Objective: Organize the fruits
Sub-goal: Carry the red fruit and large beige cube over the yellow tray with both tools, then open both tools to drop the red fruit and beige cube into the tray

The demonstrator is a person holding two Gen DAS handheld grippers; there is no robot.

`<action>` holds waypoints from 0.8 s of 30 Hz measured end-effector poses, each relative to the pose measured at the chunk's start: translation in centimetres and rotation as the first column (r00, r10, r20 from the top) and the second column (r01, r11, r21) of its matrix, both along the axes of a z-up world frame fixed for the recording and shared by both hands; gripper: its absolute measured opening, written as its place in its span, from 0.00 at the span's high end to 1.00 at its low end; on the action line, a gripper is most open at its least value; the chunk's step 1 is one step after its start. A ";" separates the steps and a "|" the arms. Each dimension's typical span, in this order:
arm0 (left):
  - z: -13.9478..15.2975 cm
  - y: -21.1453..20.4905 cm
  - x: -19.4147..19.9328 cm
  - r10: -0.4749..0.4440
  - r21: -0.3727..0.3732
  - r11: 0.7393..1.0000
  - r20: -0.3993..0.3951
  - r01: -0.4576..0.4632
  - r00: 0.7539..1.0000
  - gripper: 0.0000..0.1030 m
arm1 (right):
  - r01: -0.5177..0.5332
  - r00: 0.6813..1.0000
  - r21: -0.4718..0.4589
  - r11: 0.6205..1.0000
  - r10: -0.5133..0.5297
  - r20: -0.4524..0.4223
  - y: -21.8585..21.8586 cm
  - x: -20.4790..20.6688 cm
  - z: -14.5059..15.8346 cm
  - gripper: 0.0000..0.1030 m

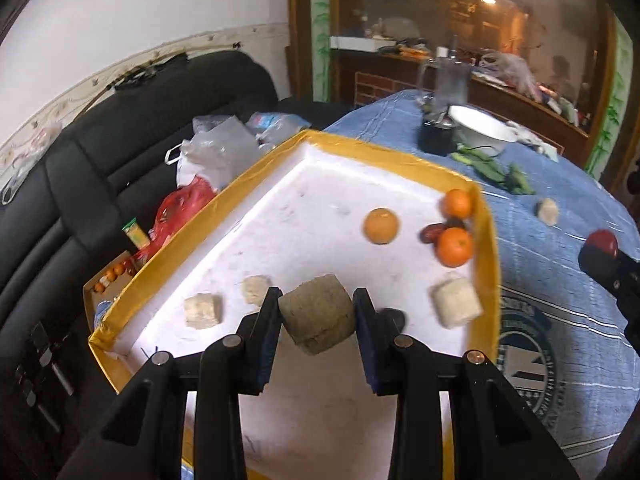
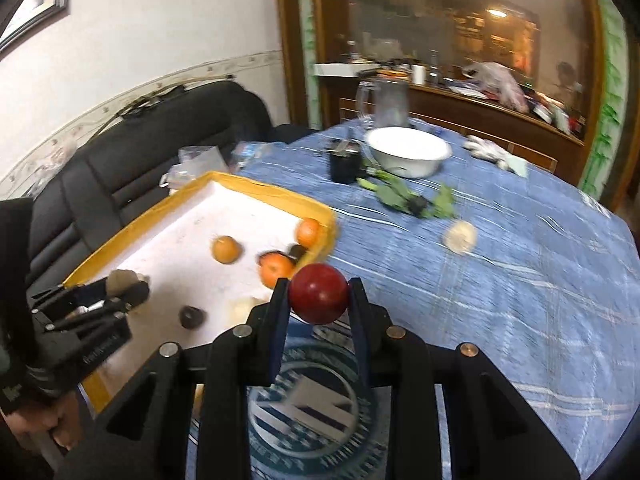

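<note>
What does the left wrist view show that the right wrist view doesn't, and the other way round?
Only the left wrist view shows the left hand-held gripper closed on a tan chunk over the tray, two pale chunks near the tray's left edge, and the bags behind it.

Only the right wrist view shows the framed picture on the wall and the person's hand holding the left unit.

Both show the yellow-rimmed tray, three oranges, the white bowl, and the right hand-held gripper holding a red fruit.
</note>
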State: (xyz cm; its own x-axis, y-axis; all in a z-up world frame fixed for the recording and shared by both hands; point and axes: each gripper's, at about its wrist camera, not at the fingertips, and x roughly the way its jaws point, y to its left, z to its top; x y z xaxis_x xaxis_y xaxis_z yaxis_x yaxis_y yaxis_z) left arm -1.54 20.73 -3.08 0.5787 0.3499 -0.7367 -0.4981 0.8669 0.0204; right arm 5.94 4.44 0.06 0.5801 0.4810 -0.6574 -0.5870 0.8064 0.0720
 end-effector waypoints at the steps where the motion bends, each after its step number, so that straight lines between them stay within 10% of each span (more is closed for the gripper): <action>1: -0.1 0.3 0.1 0.006 0.001 1.000 -0.006 -0.006 1.000 0.66 | -0.015 1.000 -0.003 1.000 0.015 -0.002 0.7 0.2 -0.1 0.70; 24: -1.1 4.4 1.0 0.090 0.001 0.996 -0.050 -0.090 0.995 0.66 | -0.131 0.987 -0.064 0.989 0.124 -0.103 10.9 7.3 -4.5 0.70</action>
